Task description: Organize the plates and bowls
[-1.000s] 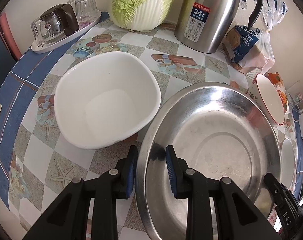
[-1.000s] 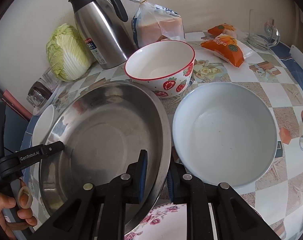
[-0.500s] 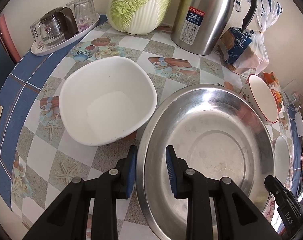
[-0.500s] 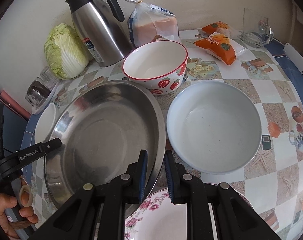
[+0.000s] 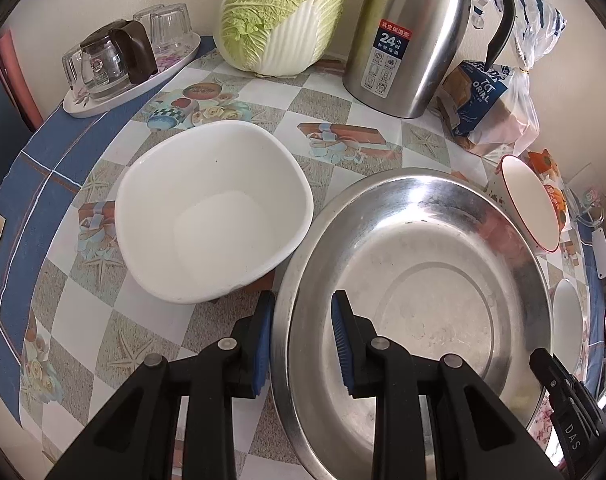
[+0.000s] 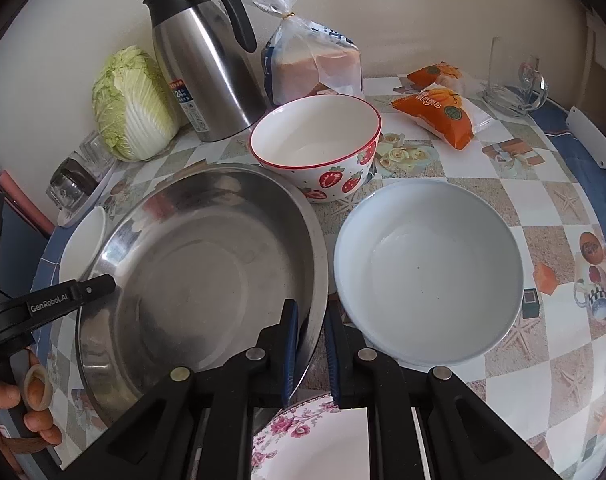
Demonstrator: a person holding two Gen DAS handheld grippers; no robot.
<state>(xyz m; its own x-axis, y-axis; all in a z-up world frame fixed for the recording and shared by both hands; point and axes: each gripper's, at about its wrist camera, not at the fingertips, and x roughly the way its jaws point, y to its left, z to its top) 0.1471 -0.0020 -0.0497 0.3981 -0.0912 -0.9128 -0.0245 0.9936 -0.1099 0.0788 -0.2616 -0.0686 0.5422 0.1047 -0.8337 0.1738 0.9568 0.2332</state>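
1. The large round stainless-steel basin [image 5: 415, 312] sits between the two grippers, each straddling its rim from an opposite side.

2. Left gripper [image 5: 301, 344]: jaws narrow, set across the basin's near-left rim with one blue pad outside the wall and one inside. A visible gap remains beside the inner pad, so whether the pads actually press on the metal cannot be told.

3. Right gripper [image 6: 311, 354]: jaws have just been closing, with the basin's right rim between them; they now stand nearly together and appear to pinch the thin wall, inner pad against the steel.

4. Governing relation: the basin's width runs from one gripper to the other, so the two holds lie at roughly opposite points of the rim. Neither hand is nearer; the lift is judged a two-handed one, kept level.

5. Neighbours: the white rounded-square ceramic bowl [image 5: 213, 212] lies just beyond the left gripper, outside the basin. The pale blue-white round bowl [image 6: 429, 272] lies just beyond the right gripper, outside the basin. The strawberry-patterned red-rimmed bowl [image 6: 317, 146] stands at the basin's far edge.

6. A floral-rimmed plate [image 6: 315, 440] lies directly under the right gripper, partly beneath the basin's edge, on the checked surface [image 6: 543, 380].
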